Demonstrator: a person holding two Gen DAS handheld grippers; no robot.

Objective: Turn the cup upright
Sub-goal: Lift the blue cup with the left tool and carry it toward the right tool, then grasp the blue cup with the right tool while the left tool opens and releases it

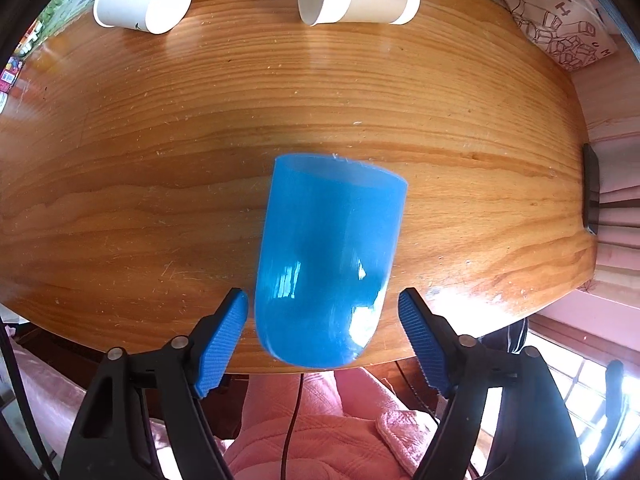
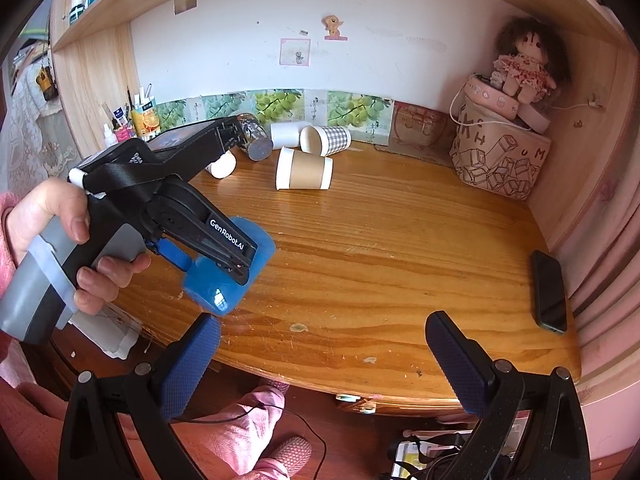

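A blue plastic cup (image 1: 328,264) lies on its side on the wooden table (image 1: 160,152), rim pointing away, base near the front edge. My left gripper (image 1: 322,336) is open, its blue pads on either side of the cup's base with small gaps. In the right wrist view the left gripper (image 2: 208,256) sits over the blue cup (image 2: 228,280) at the table's left front. My right gripper (image 2: 320,360) is open and empty, over the table's front edge.
Several paper cups lie on their sides at the back: a brown-sleeved one (image 2: 304,169), a checked one (image 2: 325,140), a white one (image 1: 142,0). A printed bag (image 2: 500,164) with a doll (image 2: 524,60) stands back right. A black phone (image 2: 550,292) lies at the right edge.
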